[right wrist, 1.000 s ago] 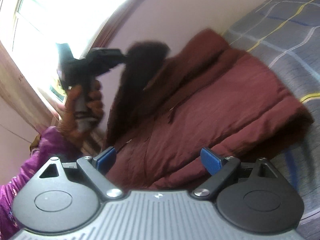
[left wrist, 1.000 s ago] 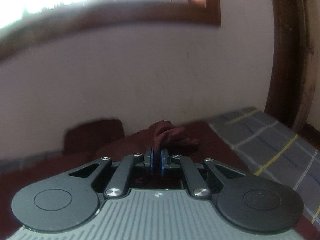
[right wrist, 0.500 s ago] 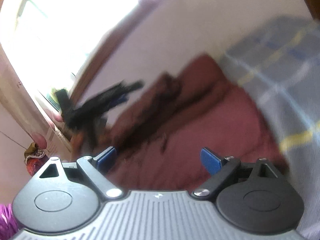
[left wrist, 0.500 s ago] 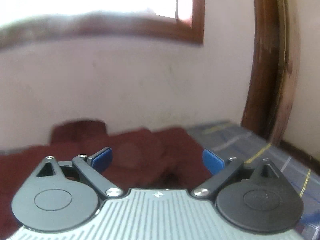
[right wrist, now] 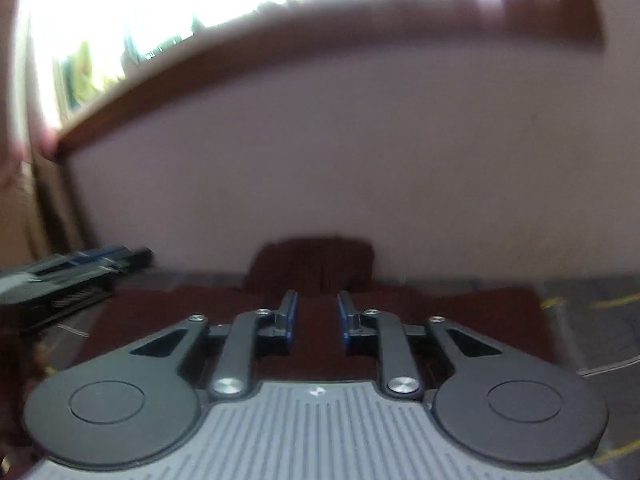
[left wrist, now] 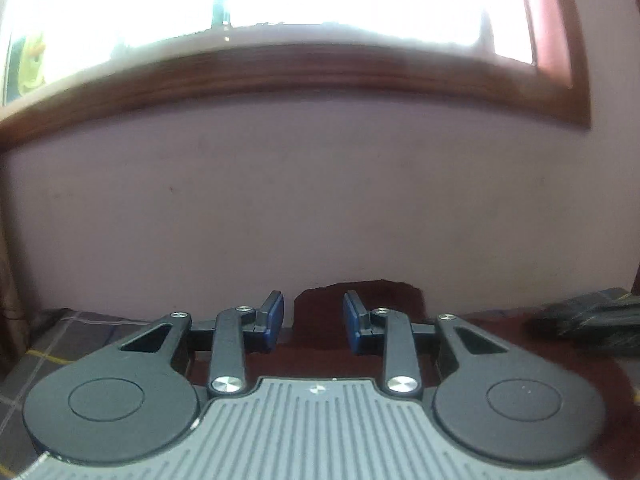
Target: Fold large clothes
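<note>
The dark red jacket (right wrist: pixel 312 320) lies spread out flat on a bed, and its far end reaches up to the pale pink wall (left wrist: pixel 320 208). In the right wrist view the jacket fills the middle of the bed, with a raised part, maybe the collar or hood (right wrist: pixel 314 264), standing against the wall. The bed has a grey checked sheet (right wrist: pixel 592 320) with thin yellow lines, and it shows on both sides of the jacket. The right gripper (right wrist: pixel 317 318) hangs over the jacket and points at that raised part. Its blue pads (right wrist: pixel 291 316) are close together and closing, but there is a small gap and no cloth is pinched between them. This view is blurry, so small things are hard to make out. The left gripper (left wrist: pixel 314 322) is over the jacket too. Its blue pads (left wrist: pixel 274 320) are a bit wider apart and are also closing, with nothing held between them; only the red cloth shows past the gap. Each gripper can be seen from the other one: the left gripper sits at the left edge of the right wrist view, low over the bed. Above the wall is a window with a brown wooden frame (left wrist: pixel 320 72), and bright light comes in.
</note>
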The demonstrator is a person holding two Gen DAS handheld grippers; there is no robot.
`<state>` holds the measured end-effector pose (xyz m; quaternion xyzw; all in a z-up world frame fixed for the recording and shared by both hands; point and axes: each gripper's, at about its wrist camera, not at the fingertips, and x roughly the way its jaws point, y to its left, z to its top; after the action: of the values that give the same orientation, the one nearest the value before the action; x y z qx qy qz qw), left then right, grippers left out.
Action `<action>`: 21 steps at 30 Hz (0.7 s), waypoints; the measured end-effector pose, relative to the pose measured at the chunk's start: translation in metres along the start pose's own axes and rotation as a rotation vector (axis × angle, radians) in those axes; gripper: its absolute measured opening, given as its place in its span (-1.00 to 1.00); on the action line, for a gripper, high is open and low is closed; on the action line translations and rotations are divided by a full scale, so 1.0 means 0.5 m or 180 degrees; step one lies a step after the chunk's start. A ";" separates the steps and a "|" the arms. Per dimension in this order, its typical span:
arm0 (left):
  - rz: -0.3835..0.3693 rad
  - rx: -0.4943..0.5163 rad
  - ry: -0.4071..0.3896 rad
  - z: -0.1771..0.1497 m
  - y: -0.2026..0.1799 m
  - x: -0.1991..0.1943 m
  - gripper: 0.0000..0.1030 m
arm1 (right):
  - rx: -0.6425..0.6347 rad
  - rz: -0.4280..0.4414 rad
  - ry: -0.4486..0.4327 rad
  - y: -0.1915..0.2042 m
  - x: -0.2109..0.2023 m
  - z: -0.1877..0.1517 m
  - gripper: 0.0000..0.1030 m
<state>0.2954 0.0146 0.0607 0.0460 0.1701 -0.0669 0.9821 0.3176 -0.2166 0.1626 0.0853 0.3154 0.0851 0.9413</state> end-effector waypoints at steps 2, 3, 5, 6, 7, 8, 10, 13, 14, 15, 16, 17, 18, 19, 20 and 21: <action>0.0071 0.0098 0.0092 -0.009 -0.002 0.045 -0.36 | -0.0136 -0.0291 0.0175 0.011 0.071 -0.008 -0.62; 0.0106 0.0145 0.0160 -0.019 -0.001 0.069 -0.36 | -0.0121 -0.0354 0.0236 0.006 0.094 -0.021 -0.70; 0.0193 0.0155 0.0315 -0.048 0.007 0.118 -0.36 | -0.0120 -0.0481 0.0281 -0.008 0.119 -0.049 -0.72; 0.0229 0.0140 0.0391 -0.064 0.006 0.139 -0.34 | -0.0135 -0.0550 0.0290 -0.016 0.130 -0.061 -0.72; 0.0280 0.0085 0.0470 -0.079 0.019 0.158 -0.30 | -0.0137 -0.0570 0.0301 -0.024 0.137 -0.070 -0.75; 0.0295 -0.0004 0.0517 -0.094 0.034 0.172 -0.28 | -0.0141 -0.0573 0.0319 -0.032 0.143 -0.079 -0.79; 0.0265 -0.0193 0.0566 -0.114 0.053 0.191 -0.20 | -0.0122 -0.0554 0.0347 -0.050 0.156 -0.087 -0.80; 0.0222 -0.0328 0.0577 -0.131 0.067 0.205 -0.17 | -0.0236 -0.0566 0.0422 -0.056 0.174 -0.099 -0.81; 0.0230 -0.0311 0.0594 -0.136 0.071 0.210 -0.16 | -0.0246 -0.0566 0.0449 -0.056 0.182 -0.104 -0.81; 0.0226 -0.0325 0.0608 -0.144 0.076 0.217 -0.16 | -0.0244 -0.0578 0.0452 -0.057 0.186 -0.108 -0.82; 0.0210 -0.0392 0.0623 -0.155 0.087 0.220 -0.15 | -0.0252 -0.0588 0.0452 -0.056 0.192 -0.111 -0.83; 0.0190 -0.0425 0.0652 -0.156 0.096 0.224 -0.15 | -0.0221 -0.0567 0.0445 -0.061 0.196 -0.117 -0.83; 0.0158 -0.0471 0.0683 -0.156 0.102 0.233 -0.14 | -0.0172 -0.0547 0.0415 -0.065 0.197 -0.123 -0.83; 0.0100 -0.0576 0.0724 -0.159 0.113 0.240 -0.14 | -0.0152 -0.0528 0.0376 -0.067 0.203 -0.129 -0.83; 0.0058 -0.0664 0.0753 -0.170 0.125 0.239 -0.14 | -0.0165 -0.0515 0.0325 -0.070 0.205 -0.136 -0.83; 0.0019 -0.0746 0.0779 -0.176 0.134 0.245 -0.14 | -0.0153 -0.0499 0.0293 -0.073 0.204 -0.140 -0.83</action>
<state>0.3906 0.0766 -0.0588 -0.0606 0.2949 -0.0376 0.9529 0.3593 -0.2226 0.0405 0.0337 0.3619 0.0227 0.9313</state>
